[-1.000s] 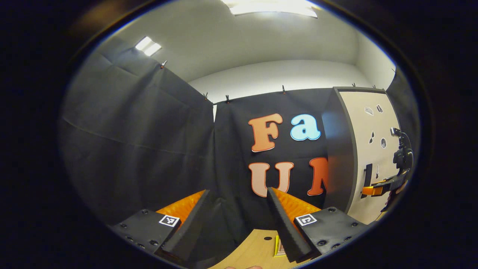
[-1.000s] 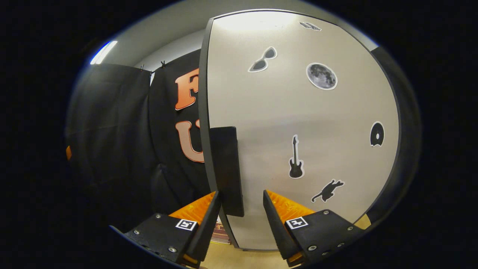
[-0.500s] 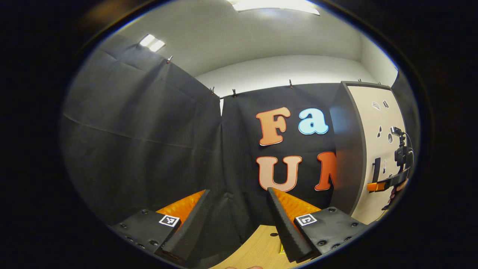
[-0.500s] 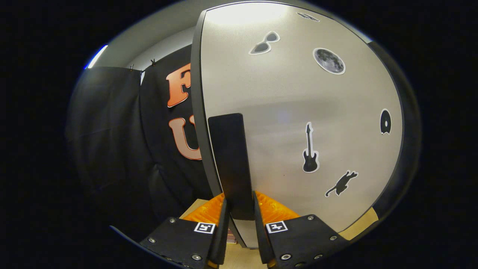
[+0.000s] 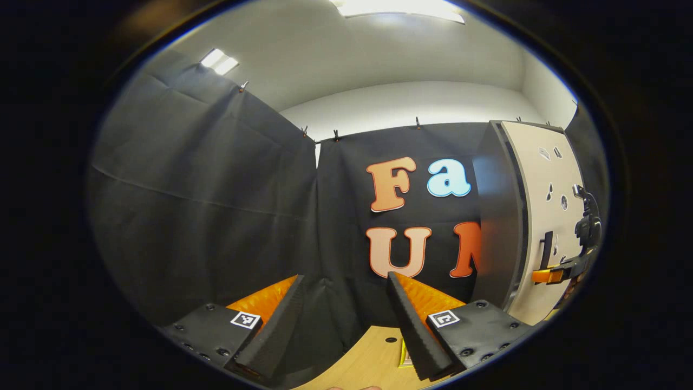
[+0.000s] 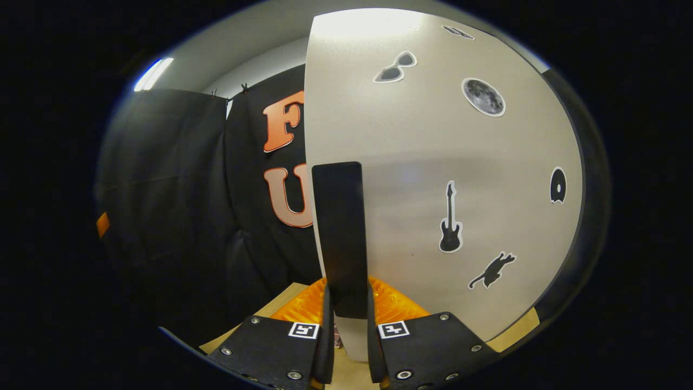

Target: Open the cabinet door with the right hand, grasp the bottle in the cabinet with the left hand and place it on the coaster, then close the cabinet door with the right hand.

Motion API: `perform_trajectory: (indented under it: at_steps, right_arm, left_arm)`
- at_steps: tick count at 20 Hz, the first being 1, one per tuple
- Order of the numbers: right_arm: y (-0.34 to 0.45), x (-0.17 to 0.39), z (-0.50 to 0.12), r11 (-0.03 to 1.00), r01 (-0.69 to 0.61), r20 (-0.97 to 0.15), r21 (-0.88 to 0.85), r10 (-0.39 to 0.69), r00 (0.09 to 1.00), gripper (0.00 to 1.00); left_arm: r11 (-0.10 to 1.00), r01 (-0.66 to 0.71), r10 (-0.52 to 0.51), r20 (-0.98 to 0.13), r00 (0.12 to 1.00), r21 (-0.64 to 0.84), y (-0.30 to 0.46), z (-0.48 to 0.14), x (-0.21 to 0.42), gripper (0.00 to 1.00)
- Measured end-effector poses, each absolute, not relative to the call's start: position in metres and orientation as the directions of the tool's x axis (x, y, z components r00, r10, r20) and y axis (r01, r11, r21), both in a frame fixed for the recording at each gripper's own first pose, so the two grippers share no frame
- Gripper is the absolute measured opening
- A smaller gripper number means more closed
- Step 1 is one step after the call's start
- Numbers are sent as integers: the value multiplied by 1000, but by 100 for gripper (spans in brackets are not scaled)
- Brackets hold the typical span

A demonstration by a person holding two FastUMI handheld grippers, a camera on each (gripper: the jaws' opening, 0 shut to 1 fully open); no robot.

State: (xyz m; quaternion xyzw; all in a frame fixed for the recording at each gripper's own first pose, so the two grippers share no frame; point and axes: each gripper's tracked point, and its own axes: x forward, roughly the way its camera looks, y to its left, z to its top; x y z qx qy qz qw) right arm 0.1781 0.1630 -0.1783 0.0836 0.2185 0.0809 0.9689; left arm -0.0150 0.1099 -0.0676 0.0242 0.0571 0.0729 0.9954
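Right gripper view: the right gripper (image 6: pixel 346 330) has both fingers pressed on the cabinet door's handle (image 6: pixel 342 238), a tall dark flat bar standing upright at the door's left edge. The cabinet door (image 6: pixel 433 162) is a pale beige panel with a dark rim, dotted with stickers: sunglasses and a moon near the top, a guitar and a cat lower down, a disc at the right. Its left edge stands a little proud of the cabinet. A wooden table (image 6: pixel 281 303) shows just below the fingers.

Left gripper view: the left gripper (image 5: pixel 346 319) hangs with its fingers spread wide and nothing between them, facing the booth's wall. The cabinet (image 5: pixel 495 216) stands at the right on the table (image 5: pixel 368 363), its dark side toward the camera and its door slightly ajar, with the right gripper (image 5: pixel 547 276) at the handle. A yellow-edged item (image 5: pixel 403 355), half hidden, lies on the table beside the right finger.
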Motion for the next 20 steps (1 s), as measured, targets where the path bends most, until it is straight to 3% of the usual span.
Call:
perform_trajectory:
  at_steps: [5, 12, 20]
  right_arm:
    - [152, 116, -165, 959, -192, -357, 209, 258, 898, 25]
    - [146, 93, -149, 942, -265, -275, 209, 316, 908, 25]
    - [123, 52, -131, 925, -315, -203, 212, 357, 912, 25]
  left_arm:
    - [993, -108, 114, -129, 985, 52, 93, -77, -21, 97]
    - [999, -38, 41, -102, 994, 40, 52, -78, -22, 94]
    - [998, 65, -64, -108, 992, 14, -13, -94, -16, 96]
